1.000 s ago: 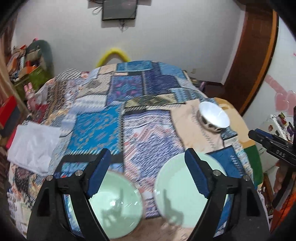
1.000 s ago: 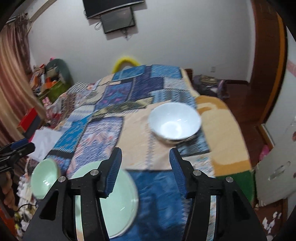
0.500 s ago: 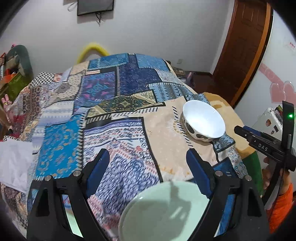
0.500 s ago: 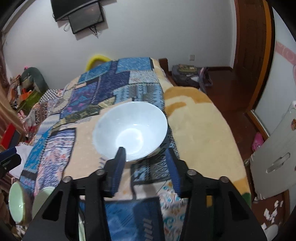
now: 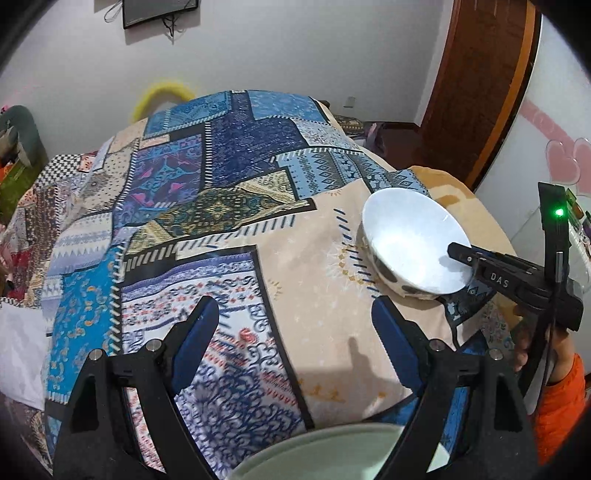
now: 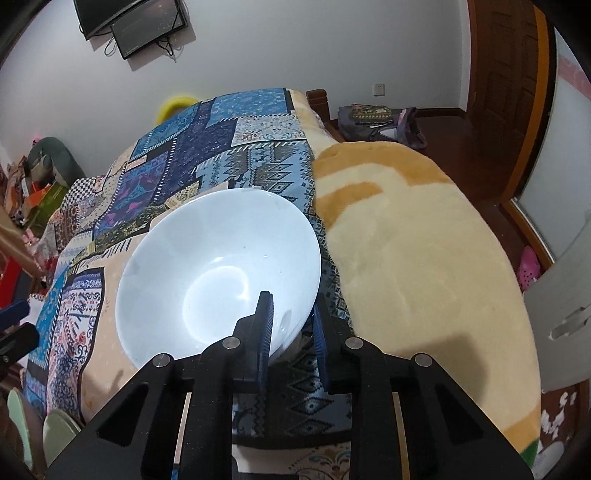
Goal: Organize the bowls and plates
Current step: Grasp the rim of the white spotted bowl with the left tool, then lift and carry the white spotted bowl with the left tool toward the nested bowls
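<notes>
A white bowl [image 6: 218, 269] with dark spots outside sits on the patchwork bedspread; it also shows in the left wrist view [image 5: 413, 243] at the right. My right gripper [image 6: 291, 314] straddles the bowl's near rim, one finger inside and one outside, narrowed around the rim with a small gap still showing. My left gripper [image 5: 295, 332] is open and empty, above the bedspread. A pale green plate [image 5: 332, 454] lies just below it at the bottom edge. The plate's edge [image 6: 59, 428] and a green bowl's edge [image 6: 18, 417] show at bottom left in the right wrist view.
The patchwork bedspread [image 5: 229, 192] covers the bed, with a tan fleece blanket [image 6: 413, 240] at its right side. A wooden door [image 5: 484, 81], a wall screen [image 6: 129, 26] and clutter at the left [image 6: 33, 184] surround it.
The right gripper moved forward onto the white bowl's rim and narrowed around it. The left gripper moved forward and right, so the green bowl left its view and the plate slid down.
</notes>
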The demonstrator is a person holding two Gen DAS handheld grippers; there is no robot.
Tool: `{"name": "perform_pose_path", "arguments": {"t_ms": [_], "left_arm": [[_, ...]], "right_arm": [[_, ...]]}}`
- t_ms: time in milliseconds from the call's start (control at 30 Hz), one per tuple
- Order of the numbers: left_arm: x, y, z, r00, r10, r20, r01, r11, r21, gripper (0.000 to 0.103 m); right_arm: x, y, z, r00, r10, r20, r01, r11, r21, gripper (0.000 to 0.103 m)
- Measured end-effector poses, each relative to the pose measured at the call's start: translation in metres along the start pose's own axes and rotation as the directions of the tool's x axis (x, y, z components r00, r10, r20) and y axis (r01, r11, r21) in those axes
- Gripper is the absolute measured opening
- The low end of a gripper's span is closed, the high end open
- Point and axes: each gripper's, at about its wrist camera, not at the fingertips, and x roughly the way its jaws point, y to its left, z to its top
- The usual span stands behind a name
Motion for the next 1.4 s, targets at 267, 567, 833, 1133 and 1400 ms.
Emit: {"name": "perform_pose_path", "arguments": {"t_ms": [267,567,833,1133,1400], "left_arm": [[0.022,-0.010,0.006,0.999,-0.030,-0.027,0.029,0.999,-0.029,0.079],[0.059,-0.014,0.009,0.991,-0.048,-0.128,0.042,0.998,-0.047,0.042],[0.077,-0.029,0.016,0.986,-0.072,-0.148,0.071,0.997,-0.014,0.027],[0.101,-0.039,0.017,0.981,-0.077,-0.179,0.080,0.997,0.012,0.021],[0.101,-0.040,0.015,0.984,-0.066,-0.165,0.073,0.997,0.034,0.019]], "right_arm": [[0.001,0.017,-0.003,0.995,0.094,-0.032,-0.096,0.992,-0.084,0.017],[0.000,0.026,-0.005,0.987,0.142,-0.068,-0.149,0.982,-0.113,0.017],[0.010,0.029,0.004,0.994,0.082,-0.076,-0.091,0.988,-0.123,0.019],[0.029,0.032,0.006,0.991,0.077,-0.109,-0.091,0.987,-0.130,0.016],[0.018,0.035,0.003,0.993,0.067,-0.095,-0.079,0.989,-0.128,0.015]]}}
